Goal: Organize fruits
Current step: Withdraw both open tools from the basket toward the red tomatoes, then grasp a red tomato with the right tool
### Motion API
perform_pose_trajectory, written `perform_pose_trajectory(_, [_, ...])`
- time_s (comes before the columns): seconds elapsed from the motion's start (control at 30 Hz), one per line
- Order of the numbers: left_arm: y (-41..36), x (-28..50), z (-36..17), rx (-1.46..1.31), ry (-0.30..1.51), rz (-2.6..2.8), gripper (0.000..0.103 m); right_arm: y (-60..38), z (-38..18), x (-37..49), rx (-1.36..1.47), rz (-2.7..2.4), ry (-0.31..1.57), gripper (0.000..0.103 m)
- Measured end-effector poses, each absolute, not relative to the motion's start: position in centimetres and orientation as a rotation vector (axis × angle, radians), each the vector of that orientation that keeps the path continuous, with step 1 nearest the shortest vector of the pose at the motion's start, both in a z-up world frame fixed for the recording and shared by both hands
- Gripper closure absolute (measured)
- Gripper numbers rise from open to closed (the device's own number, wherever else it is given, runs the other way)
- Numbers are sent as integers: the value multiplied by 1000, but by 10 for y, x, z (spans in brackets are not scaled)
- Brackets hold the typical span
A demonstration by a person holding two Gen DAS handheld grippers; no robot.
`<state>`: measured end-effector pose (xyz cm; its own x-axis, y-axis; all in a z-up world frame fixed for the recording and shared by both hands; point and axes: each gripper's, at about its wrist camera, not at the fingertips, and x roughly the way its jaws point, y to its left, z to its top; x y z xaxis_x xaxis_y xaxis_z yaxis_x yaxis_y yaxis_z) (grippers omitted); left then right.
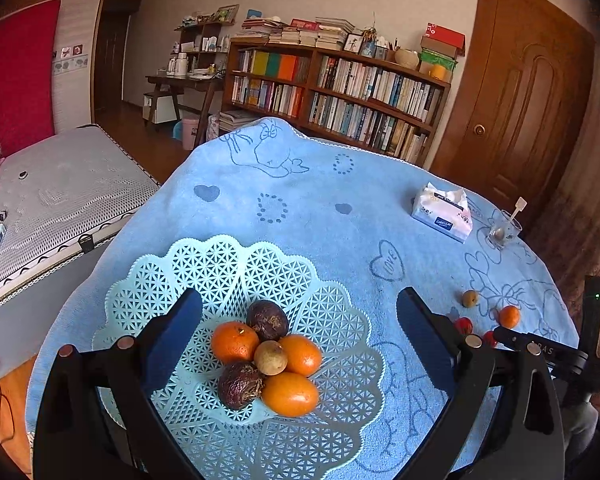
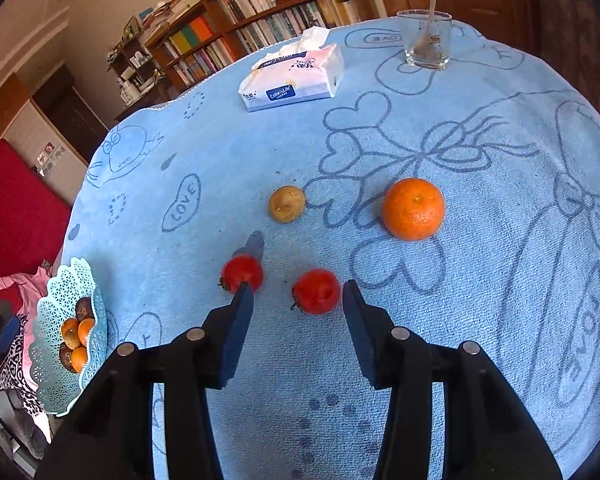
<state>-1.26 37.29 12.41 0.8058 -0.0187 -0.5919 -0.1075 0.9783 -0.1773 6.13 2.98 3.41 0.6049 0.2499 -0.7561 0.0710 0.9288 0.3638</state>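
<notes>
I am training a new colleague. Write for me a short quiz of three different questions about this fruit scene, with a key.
1. True or false: the right gripper is shut on a fruit.
2. How many fruits lie loose on the blue towel, outside the basket?
3. Which fruit lies nearest between the right gripper's open jaws? A) orange B) right red fruit C) small brown fruit

Key: 1 false; 2 four; 3 B
</notes>
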Motion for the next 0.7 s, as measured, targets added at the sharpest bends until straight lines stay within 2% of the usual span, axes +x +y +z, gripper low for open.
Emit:
perform_pose_trajectory(0.27, [365, -9, 118, -191, 651, 36, 4, 33, 21, 78, 317, 74, 954, 56])
perform_pose_trajectory(0.53, [350, -5, 106, -171, 689, 8, 4, 44, 22, 69, 179, 74, 929, 74])
perform_pose_trajectory(0.7, [328, -1, 96, -135, 714, -28, 4, 36, 31, 53, 162, 99, 910, 74])
